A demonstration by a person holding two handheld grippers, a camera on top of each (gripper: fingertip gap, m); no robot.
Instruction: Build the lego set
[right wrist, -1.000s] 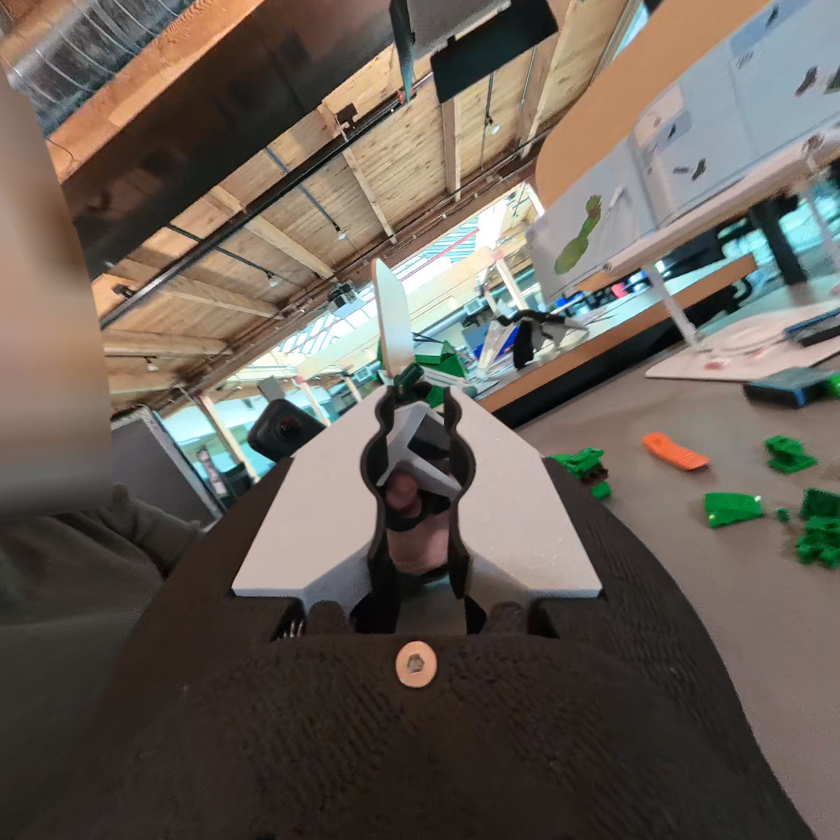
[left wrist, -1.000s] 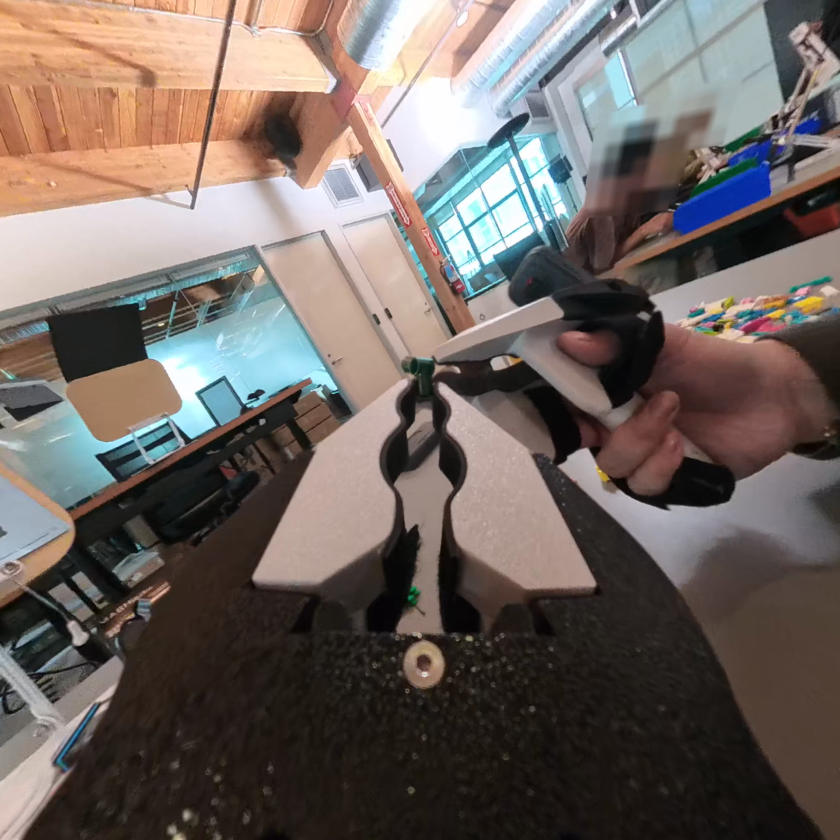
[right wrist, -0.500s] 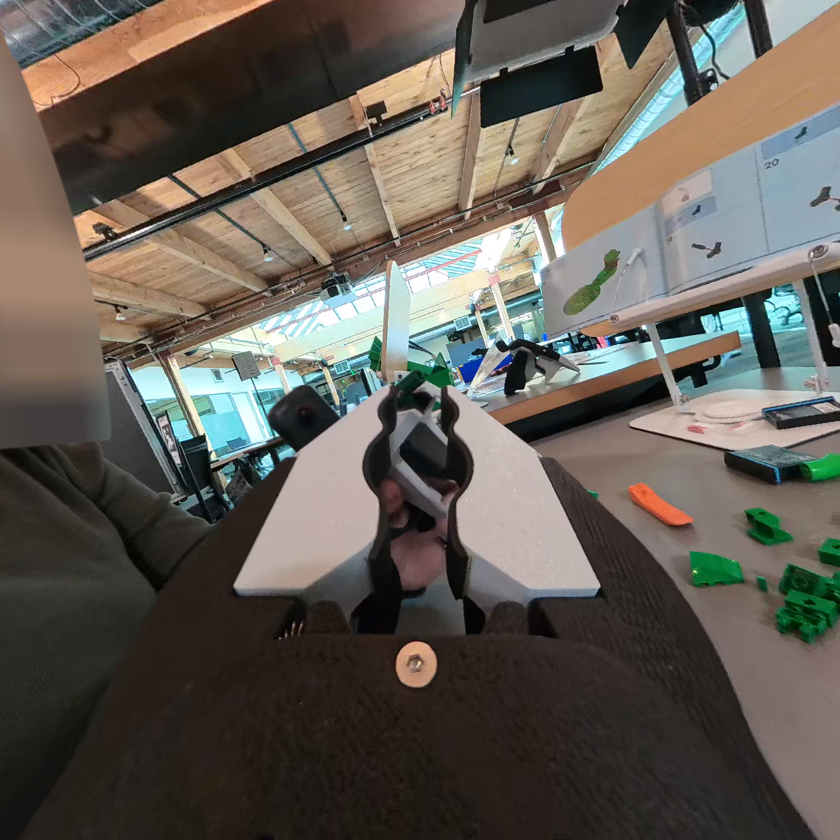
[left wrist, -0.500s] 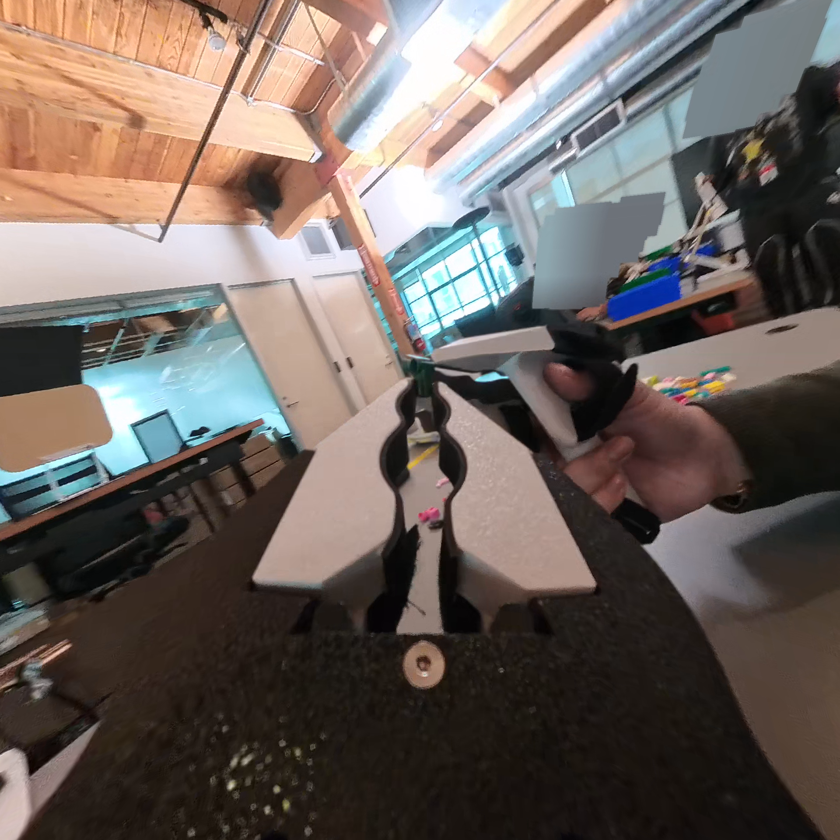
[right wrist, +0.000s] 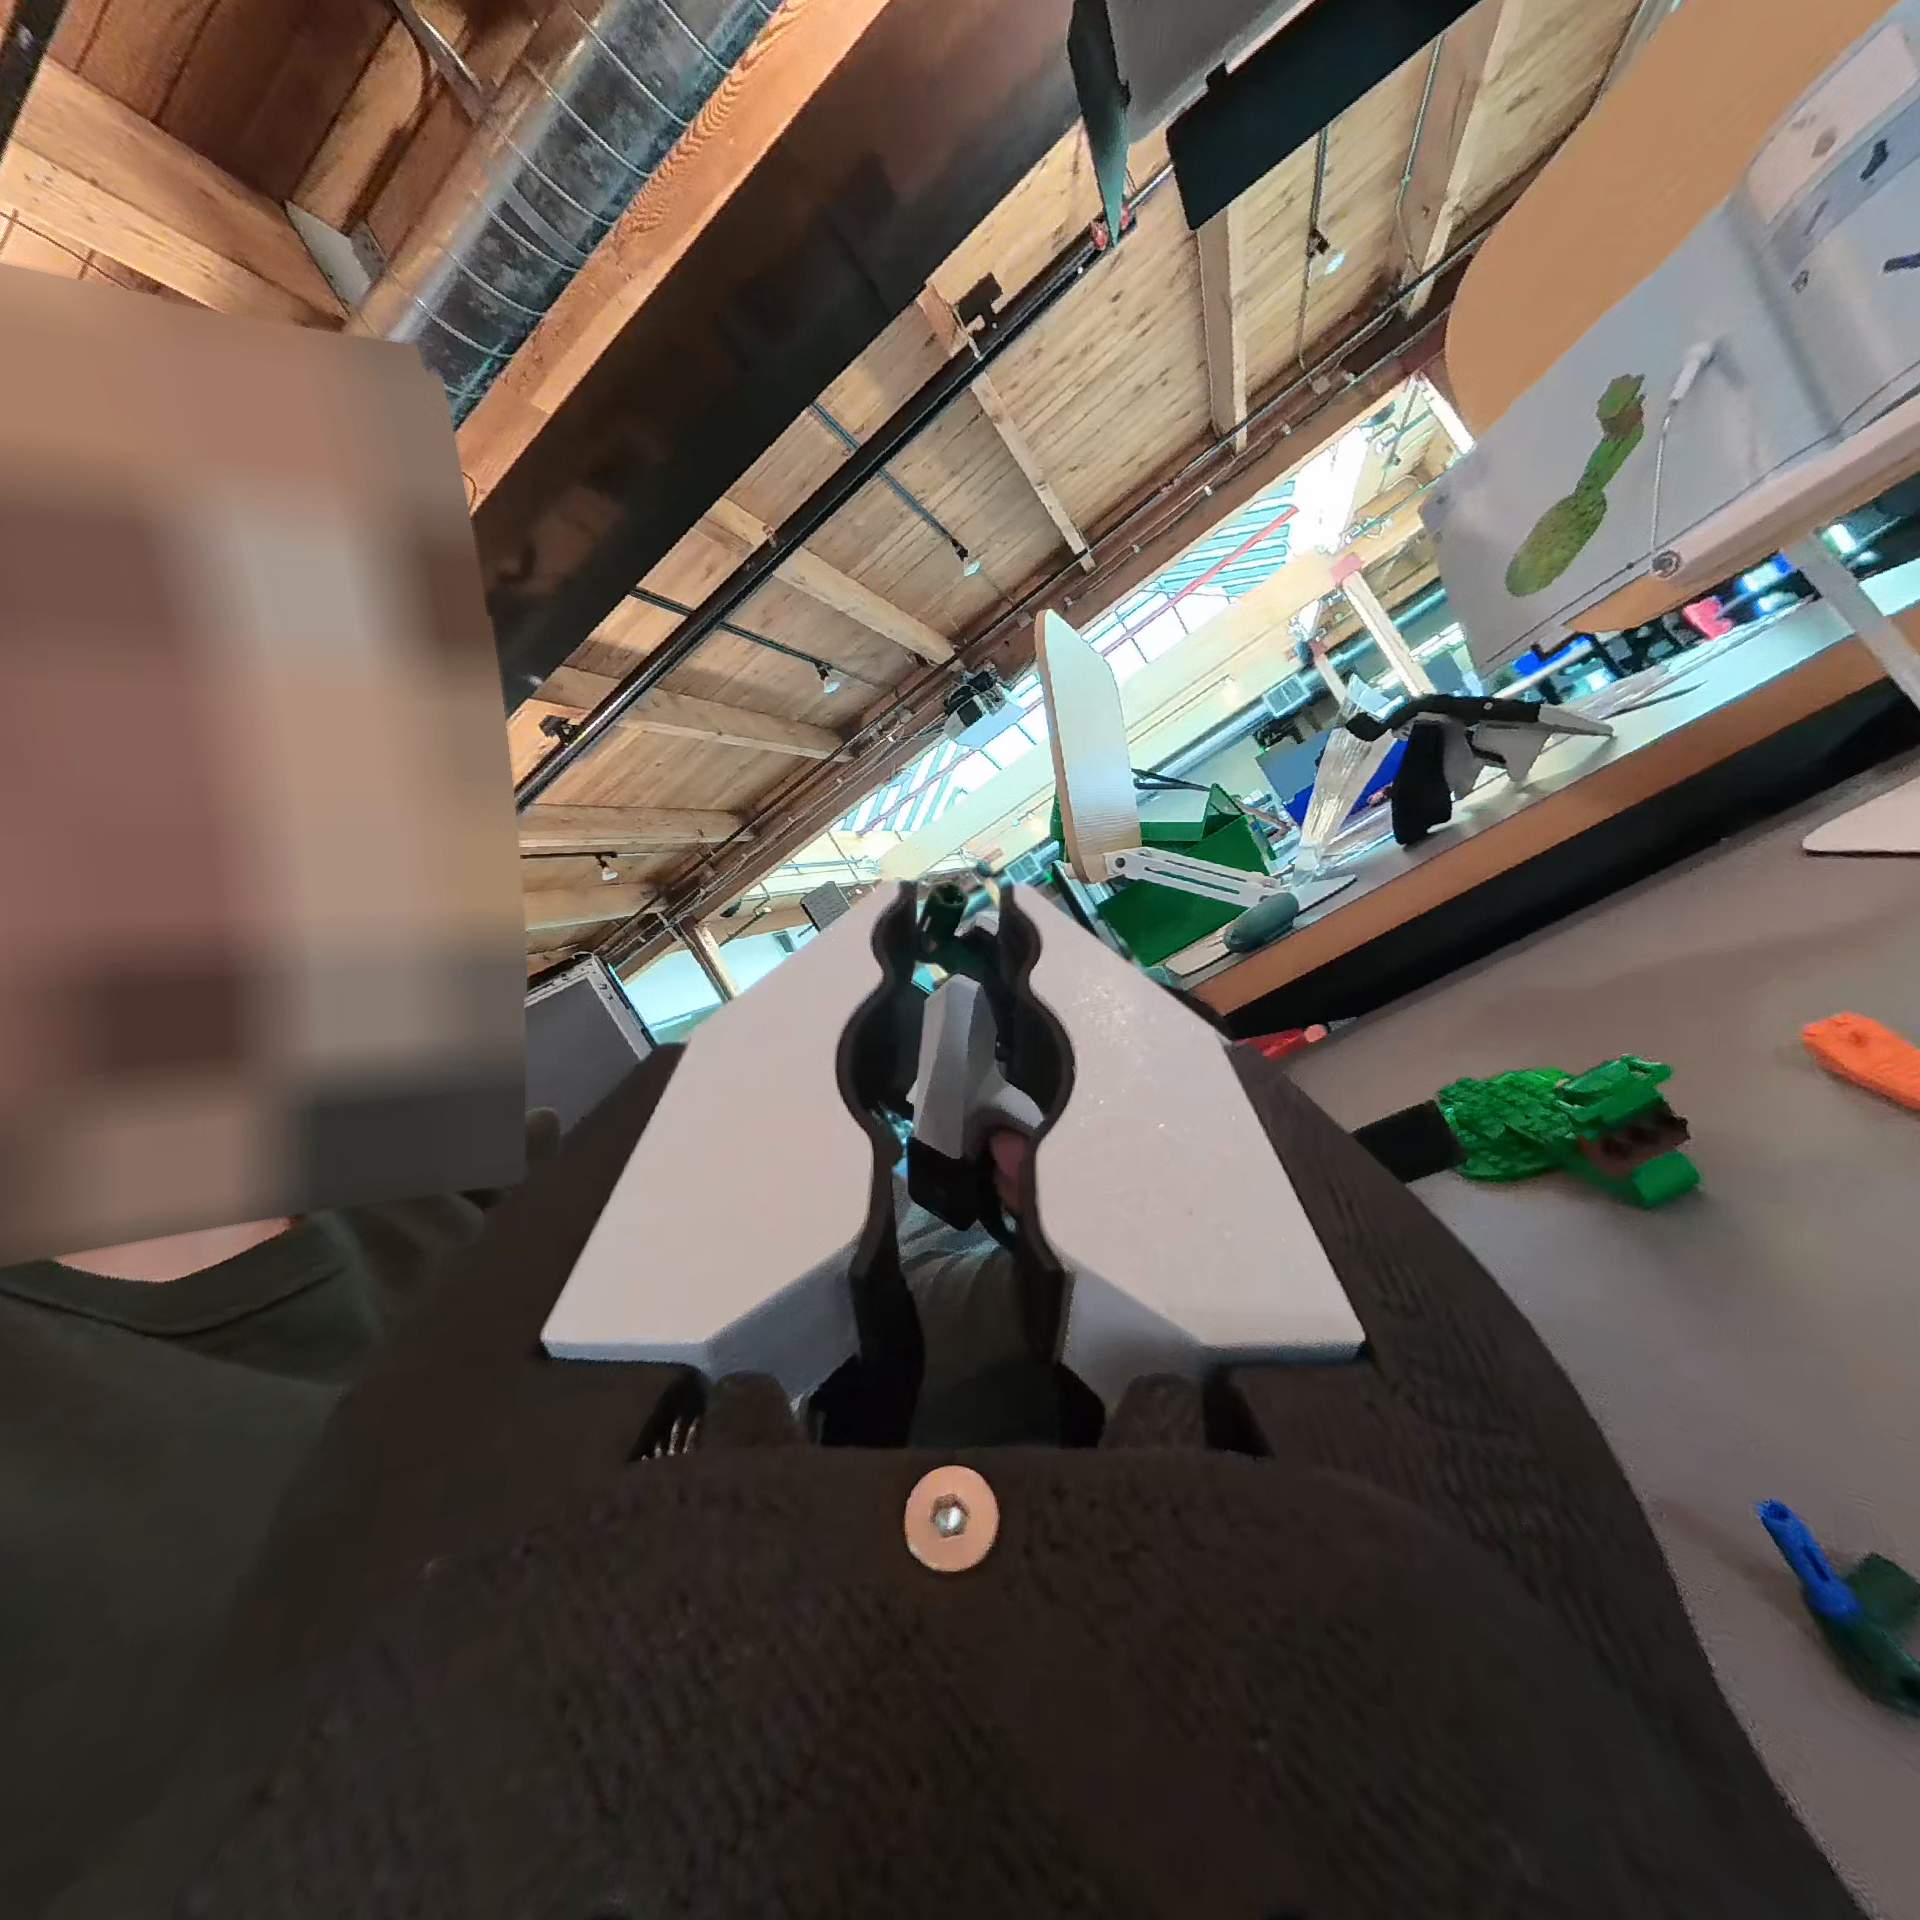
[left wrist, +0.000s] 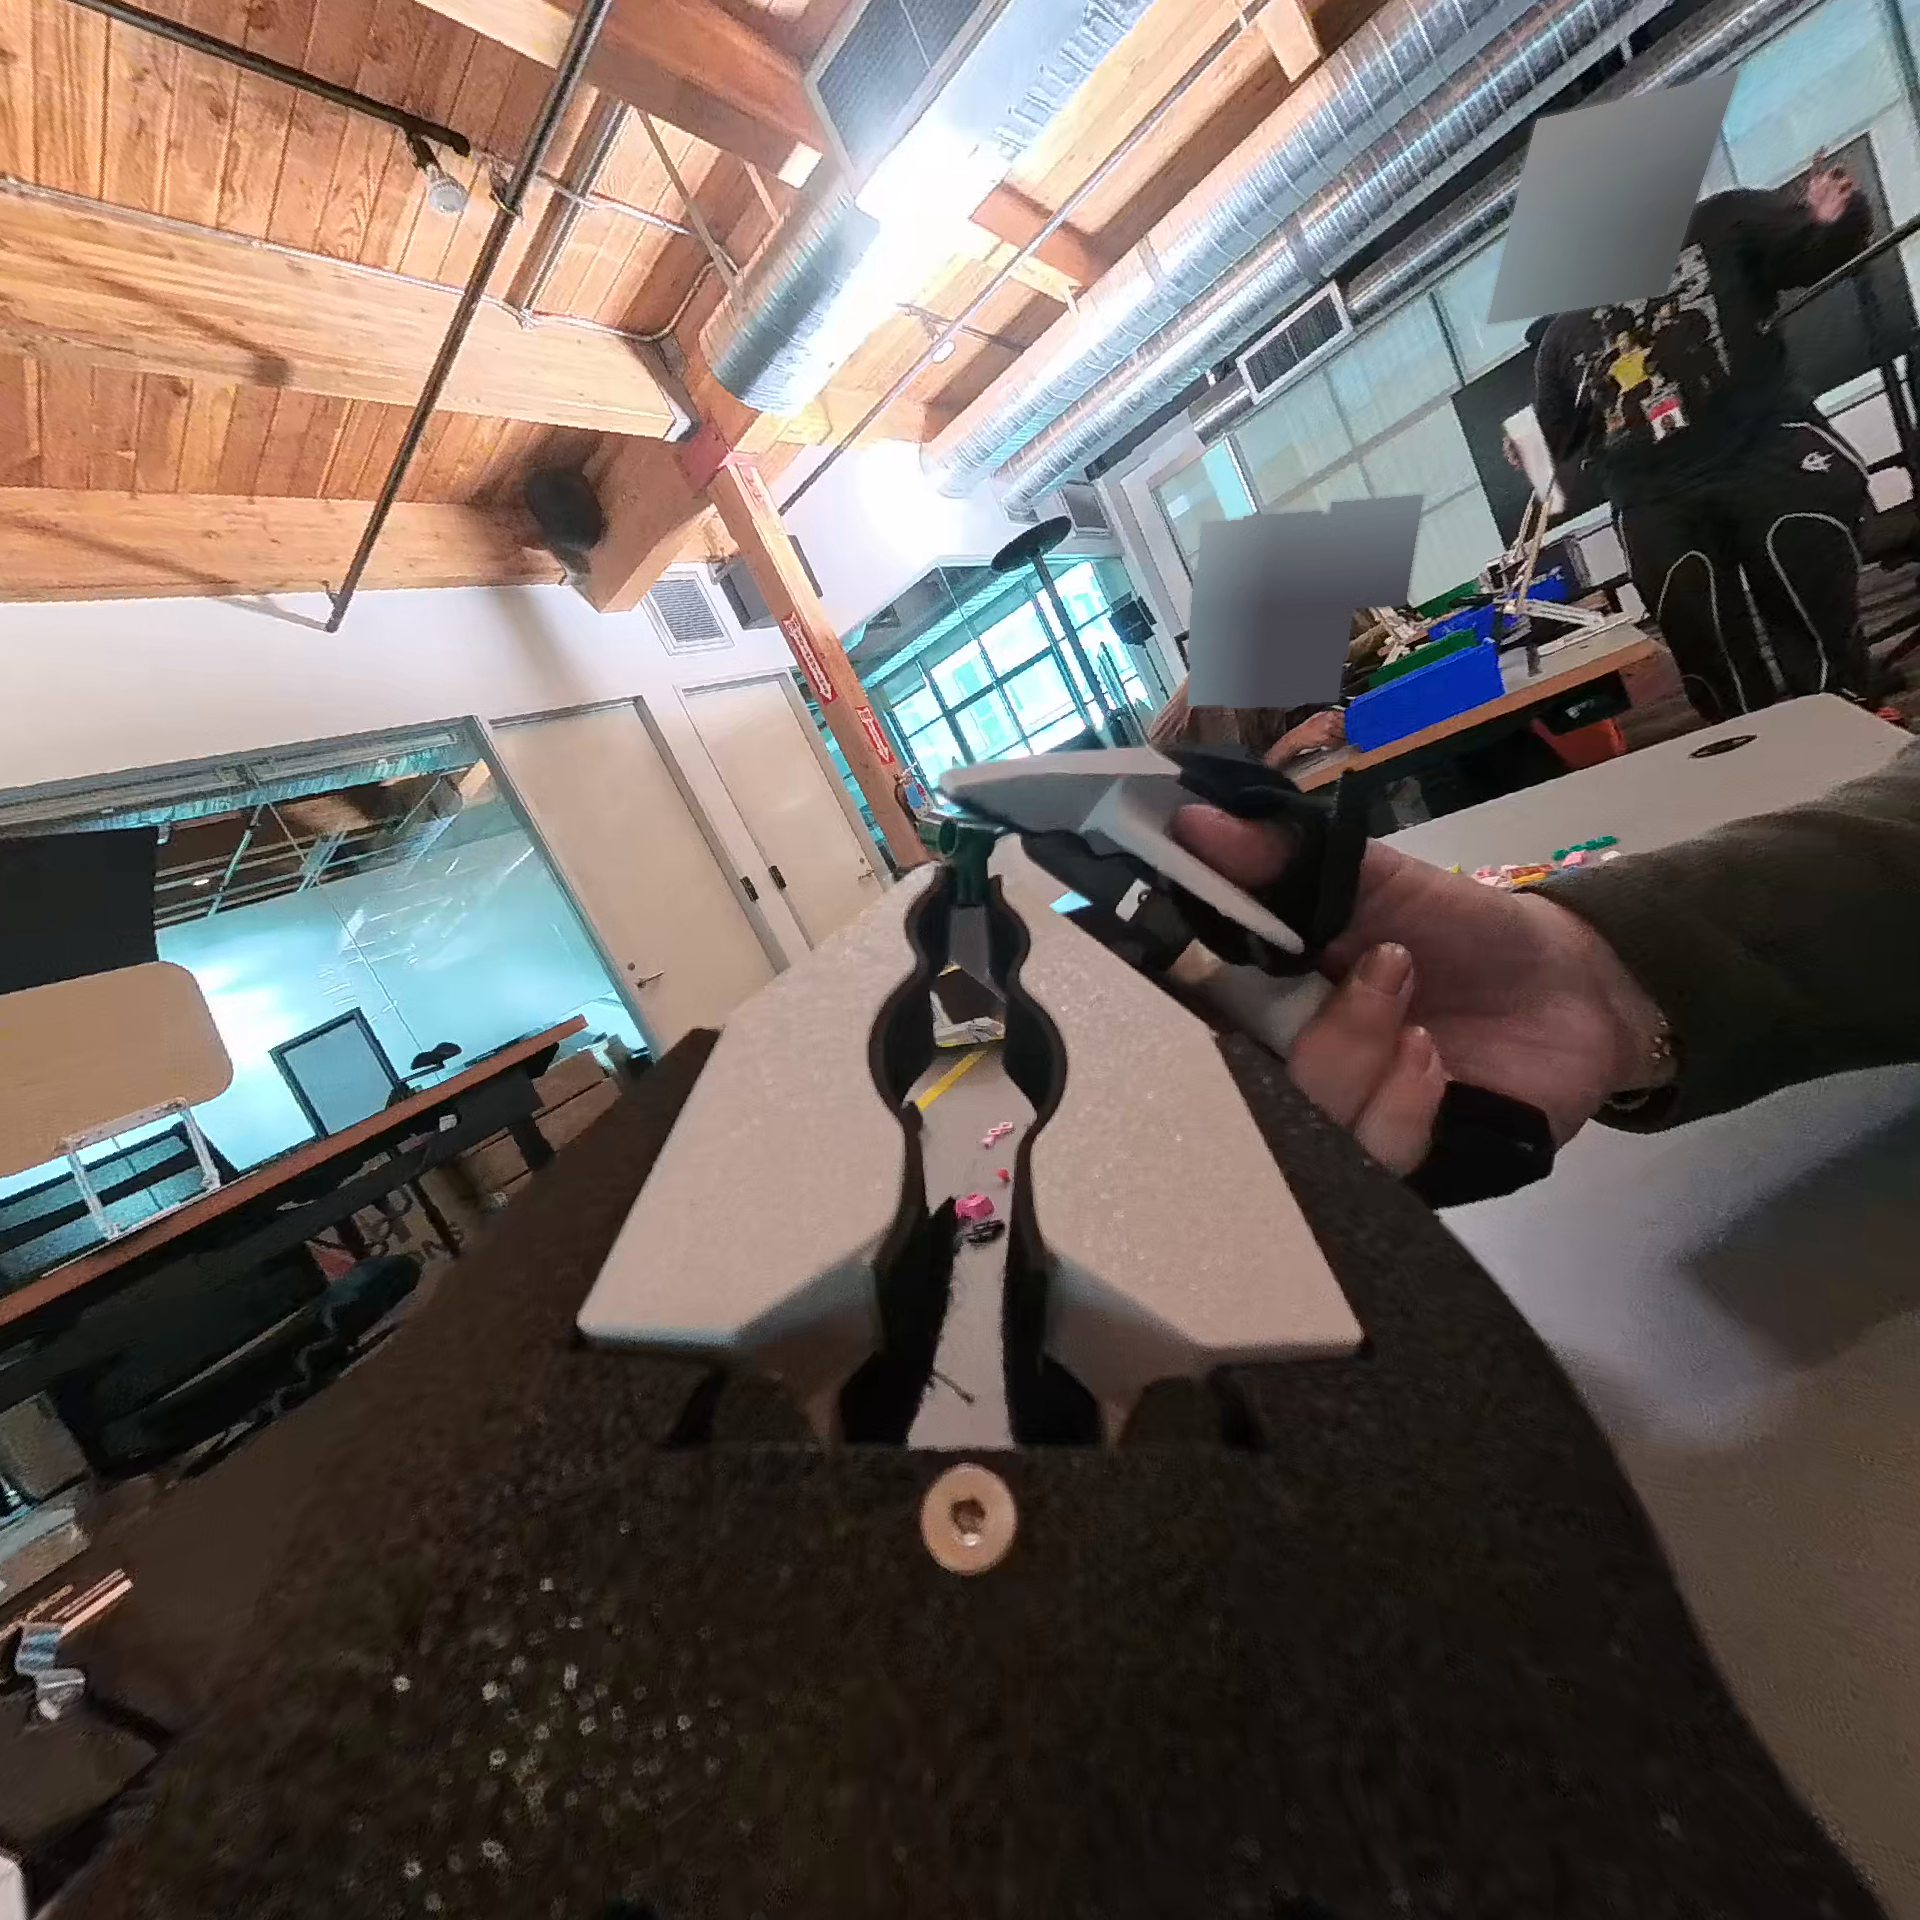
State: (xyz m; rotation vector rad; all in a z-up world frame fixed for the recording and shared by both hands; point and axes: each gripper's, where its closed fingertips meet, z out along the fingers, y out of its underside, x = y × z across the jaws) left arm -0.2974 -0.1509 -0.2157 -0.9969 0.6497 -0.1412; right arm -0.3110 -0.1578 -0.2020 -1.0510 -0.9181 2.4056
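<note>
A small dark green lego piece (left wrist: 964, 864) is pinched at the tips of my left gripper (left wrist: 966, 883), held up in the air above the grey table (left wrist: 1621, 1382). My right gripper (left wrist: 961, 795), held by a hand (left wrist: 1455, 997), comes in from the right and its tips meet the same piece from above. In the right wrist view the green piece (right wrist: 943, 902) sits between the tips of my right gripper (right wrist: 951, 899), with the left gripper's fingers (right wrist: 951, 1060) visible through the gap. Both grippers look shut on it.
A green lego assembly (right wrist: 1558, 1127), an orange flat tool (right wrist: 1865, 1055) and a blue and green piece (right wrist: 1834, 1605) lie on the table to the right. Pink pieces (left wrist: 971, 1205) lie below the left gripper. An instruction sheet on a stand (right wrist: 1662, 436) is far right. A person (left wrist: 1714, 468) stands in the background. Left and right tips are no more than a few centimetres apart.
Both grippers have stayed joined at the green piece while turning together. The left view now shows more of the table. The right view has rolled and swung towards the green assembly.
</note>
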